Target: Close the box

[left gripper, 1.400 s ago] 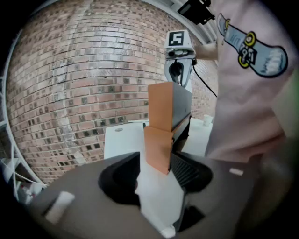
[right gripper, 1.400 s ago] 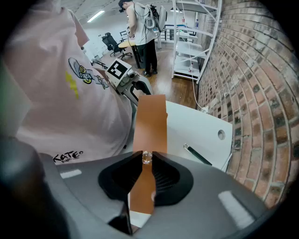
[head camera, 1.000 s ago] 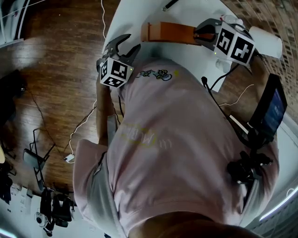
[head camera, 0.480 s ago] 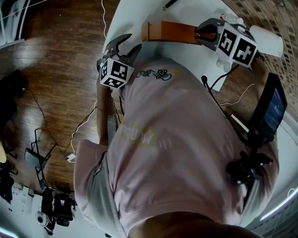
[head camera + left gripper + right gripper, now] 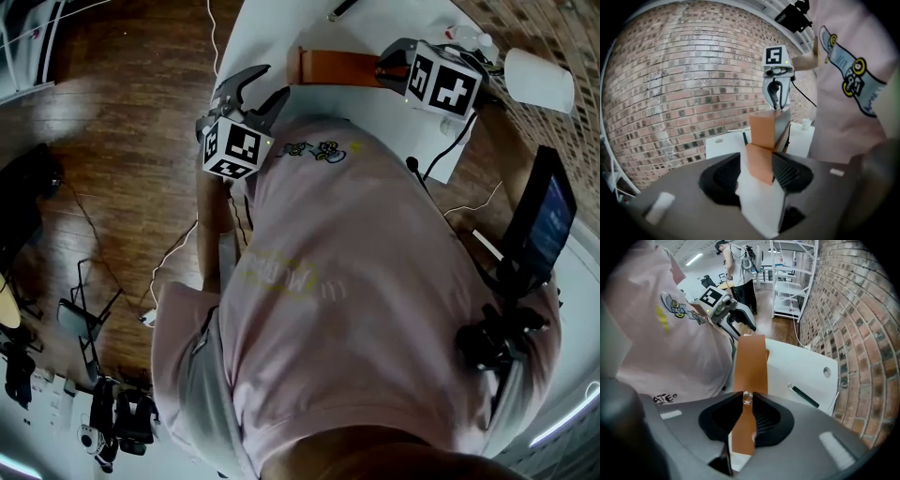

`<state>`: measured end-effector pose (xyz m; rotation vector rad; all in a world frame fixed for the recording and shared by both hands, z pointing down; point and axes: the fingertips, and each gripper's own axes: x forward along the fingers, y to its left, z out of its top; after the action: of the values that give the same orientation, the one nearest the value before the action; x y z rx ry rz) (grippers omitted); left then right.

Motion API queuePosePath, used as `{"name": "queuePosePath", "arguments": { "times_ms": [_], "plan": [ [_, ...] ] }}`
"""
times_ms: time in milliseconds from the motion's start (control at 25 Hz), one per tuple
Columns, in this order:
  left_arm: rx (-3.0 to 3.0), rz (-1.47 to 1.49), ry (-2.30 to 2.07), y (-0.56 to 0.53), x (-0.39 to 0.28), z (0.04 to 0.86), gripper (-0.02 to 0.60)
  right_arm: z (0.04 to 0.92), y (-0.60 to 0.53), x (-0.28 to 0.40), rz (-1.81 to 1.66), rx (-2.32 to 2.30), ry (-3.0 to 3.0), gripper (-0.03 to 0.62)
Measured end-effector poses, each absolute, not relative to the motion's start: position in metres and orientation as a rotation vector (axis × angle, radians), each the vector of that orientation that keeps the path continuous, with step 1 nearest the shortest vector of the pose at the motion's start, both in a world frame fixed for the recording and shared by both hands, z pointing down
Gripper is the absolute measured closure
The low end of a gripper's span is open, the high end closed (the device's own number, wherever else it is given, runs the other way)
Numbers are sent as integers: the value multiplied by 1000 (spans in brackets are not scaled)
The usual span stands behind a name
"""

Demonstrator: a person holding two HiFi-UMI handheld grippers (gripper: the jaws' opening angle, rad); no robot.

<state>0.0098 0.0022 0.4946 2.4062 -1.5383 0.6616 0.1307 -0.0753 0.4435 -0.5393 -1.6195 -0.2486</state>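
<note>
My right gripper [image 5: 747, 397], clamped on the thin orange lid flap [image 5: 750, 357], has swung left over the orange cardboard box [image 5: 337, 67]; closing has begun; my left gripper [image 5: 273, 82] holds its jaws apart, empty

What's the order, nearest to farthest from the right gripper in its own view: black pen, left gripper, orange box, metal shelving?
1. orange box: clamped between the jaws of the right gripper.
2. black pen: on the white table, to the right.
3. left gripper: beyond the box's far end.
4. metal shelving: far back, beside the brick wall.
</note>
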Motion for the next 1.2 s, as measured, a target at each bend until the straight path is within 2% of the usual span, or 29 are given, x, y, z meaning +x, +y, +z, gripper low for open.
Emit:
{"name": "queuePosePath", "arguments": {
  "times_ms": [320,360,440,480,560,680,840,880,960,1080,1200],
  "plan": [
    [2406,692,-1491,12,17,498,367,510,-71,129,-167,-524,-1564,523],
    [2414,683,-1483,12,18,496,367,511,-73,129,-153,-521,-1576,503],
    [2429,673,-1469,9,18,492,340,512,-76,129,-121,-523,-1609,479],
    [2446,669,-1455,6,20,487,316,509,-77,130,-106,-519,-1629,436],
    [2511,633,-1412,-2,28,469,245,495,-82,133,-80,-471,-1682,421],
    [2672,644,-1319,-25,52,433,242,468,-99,149,-10,-347,-1774,425],
    [2884,893,-1062,-59,90,417,244,439,-112,169,94,-121,-1922,425],
    [2913,948,-1017,-66,94,417,244,437,-116,173,117,-39,-1962,440],
    [2937,1002,-968,-75,93,417,247,438,-125,182,222,176,-2068,576],
    [2892,990,-932,-73,84,429,255,456,-117,199,505,470,-2180,591],
    [2814,1013,-923,-65,77,447,255,494,-98,222,550,619,-2095,591]
  ]
}}
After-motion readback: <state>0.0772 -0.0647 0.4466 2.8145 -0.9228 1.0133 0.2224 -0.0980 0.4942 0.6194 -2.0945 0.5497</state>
